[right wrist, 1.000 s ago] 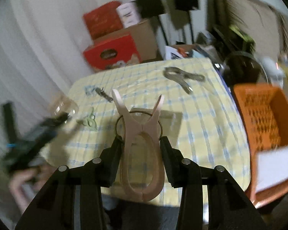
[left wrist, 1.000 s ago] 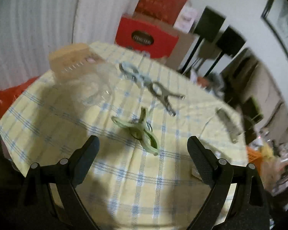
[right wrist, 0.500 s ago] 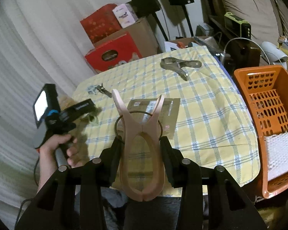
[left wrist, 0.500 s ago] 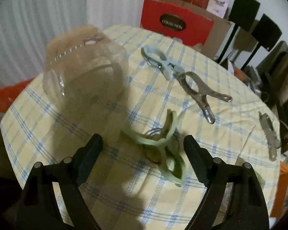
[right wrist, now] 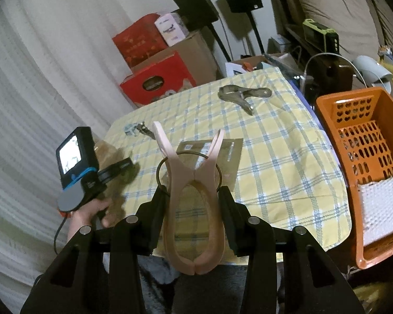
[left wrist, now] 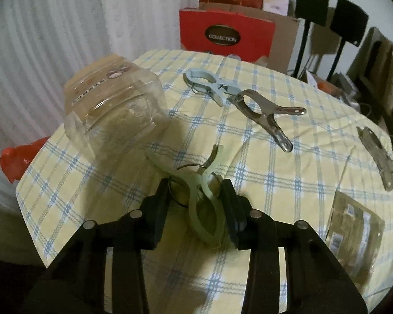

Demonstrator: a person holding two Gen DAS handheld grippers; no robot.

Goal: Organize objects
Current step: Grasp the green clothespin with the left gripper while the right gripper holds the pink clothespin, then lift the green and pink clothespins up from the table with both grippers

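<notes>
The left gripper (left wrist: 196, 196) is closing on a green clip (left wrist: 205, 206) that lies on the checked tablecloth (left wrist: 275, 183). The clip sits between the 2 fingers, its wire ring against the left-hand finger and its body against the right-hand one; whether the pads already press firmly cannot be told. The clip's handles point away ahead of the fingertips, which suggests the grip is taken across the broad looped end so the clip will not spring open. Just beyond the fingertips, to the left, a clear jar (left wrist: 115, 110) lies on its side with its mouth toward the gripper, judged the likely receptacle. Farther ahead lie a pale blue clip (left wrist: 207, 83) and a metal clip (left wrist: 264, 115), touching or nearly so. The right gripper (right wrist: 194, 198) is part-closed on a pink clip (right wrist: 194, 209), clamped across its looped end with the handles projecting forward, held clear of the table, apparently awaiting its turn. An orange basket (right wrist: 327, 120) stands right of those fingers, beside the table.
</notes>
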